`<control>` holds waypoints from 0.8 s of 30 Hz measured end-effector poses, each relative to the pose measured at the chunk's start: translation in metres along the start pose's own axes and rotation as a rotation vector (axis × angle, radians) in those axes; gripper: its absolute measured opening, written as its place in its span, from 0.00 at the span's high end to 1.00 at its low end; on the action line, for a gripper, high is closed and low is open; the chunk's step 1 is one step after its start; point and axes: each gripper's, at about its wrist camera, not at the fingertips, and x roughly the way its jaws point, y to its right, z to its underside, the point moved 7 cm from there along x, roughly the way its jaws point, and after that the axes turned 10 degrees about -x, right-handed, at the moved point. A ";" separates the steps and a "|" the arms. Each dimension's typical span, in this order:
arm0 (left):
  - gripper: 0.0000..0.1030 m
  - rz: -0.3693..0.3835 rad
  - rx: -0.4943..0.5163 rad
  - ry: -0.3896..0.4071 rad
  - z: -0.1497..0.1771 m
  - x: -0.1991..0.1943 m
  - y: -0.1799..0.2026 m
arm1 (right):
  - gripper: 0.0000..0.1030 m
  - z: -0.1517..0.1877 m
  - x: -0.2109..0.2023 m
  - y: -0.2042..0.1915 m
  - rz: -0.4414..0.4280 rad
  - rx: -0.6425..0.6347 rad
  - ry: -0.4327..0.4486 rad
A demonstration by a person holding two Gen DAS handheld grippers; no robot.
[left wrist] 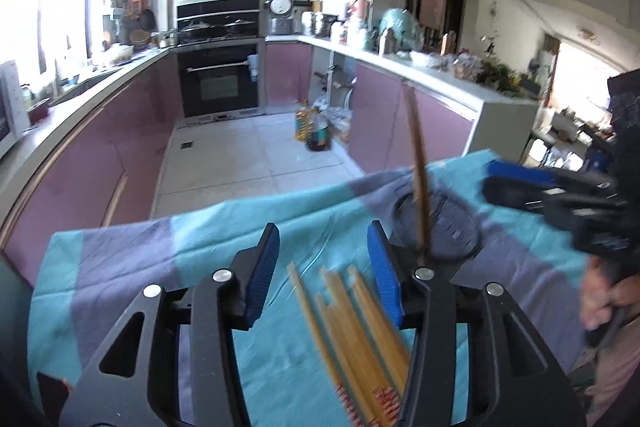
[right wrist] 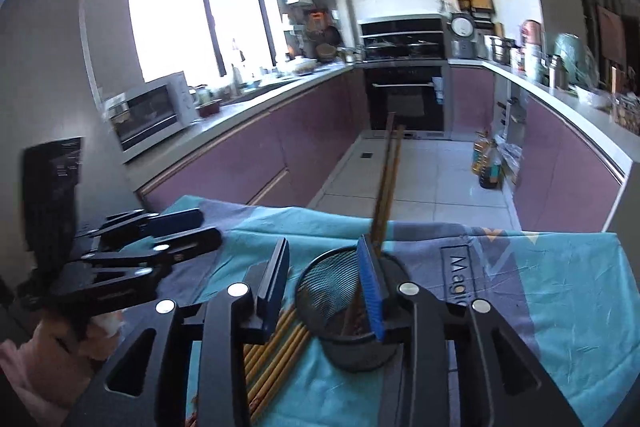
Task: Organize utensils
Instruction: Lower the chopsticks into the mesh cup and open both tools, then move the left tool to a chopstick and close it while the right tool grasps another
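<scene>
In the left wrist view, the left gripper is hanging over the teal and grey cloth with its blue-padded fingers standing apart and pinching nothing; a loose bundle of pale bamboo chopsticks is lying flat on the cloth between and below them, smeared by blur. Just beyond the right-hand finger, dark brown chopsticks are standing steeply in a black mesh holder, and the right gripper is reaching in from the right edge. The risk here is a half-caught bundle: if the fingers are closing on only some sticks, the rest are likely to fan out or roll on the soft cloth. In the right wrist view, the right gripper is also standing spread and empty, its blue pad sitting right at the rim of the mesh holder, with the dark chopsticks leaning out behind it and the pale ones lying beside the holder's base. The left gripper is showing at the left, blurred. A nudge from that pad is likely to tip the light holder, and the two grippers are working close enough to collide
</scene>
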 end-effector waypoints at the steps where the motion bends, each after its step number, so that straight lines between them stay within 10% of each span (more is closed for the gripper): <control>1: 0.56 -0.003 0.002 -0.014 0.009 -0.001 -0.005 | 0.65 0.005 -0.002 -0.008 -0.021 -0.011 -0.010; 11: 0.57 -0.047 -0.004 -0.191 0.086 0.022 -0.033 | 0.65 0.079 0.041 -0.045 -0.064 0.008 -0.221; 24: 0.58 -0.040 -0.008 -0.264 0.106 0.042 -0.018 | 0.66 0.113 0.068 -0.048 -0.044 0.076 -0.311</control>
